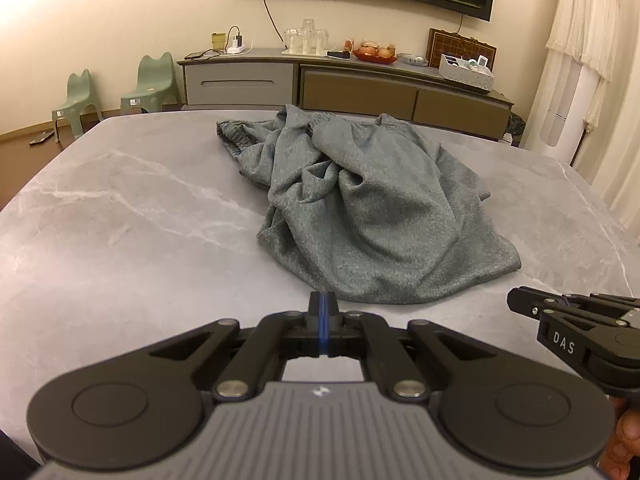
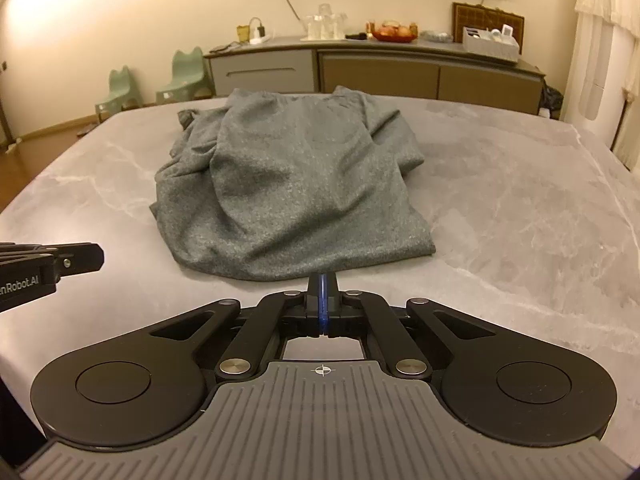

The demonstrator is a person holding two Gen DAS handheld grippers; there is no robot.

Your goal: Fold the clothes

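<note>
A crumpled grey-green garment lies in a heap on the grey marbled table, with an elastic waistband showing at its far left. My left gripper is shut with its blue pads pressed together and nothing between them, just short of the garment's near edge and to its left. My right gripper is also shut and empty, close to the near hem on the right side. Neither gripper touches the cloth.
Beyond the table stands a low sideboard with glasses, a fruit bowl and a box on top. Two green stools sit on the floor at left. A white curtain hangs at right. A hand holds the right gripper.
</note>
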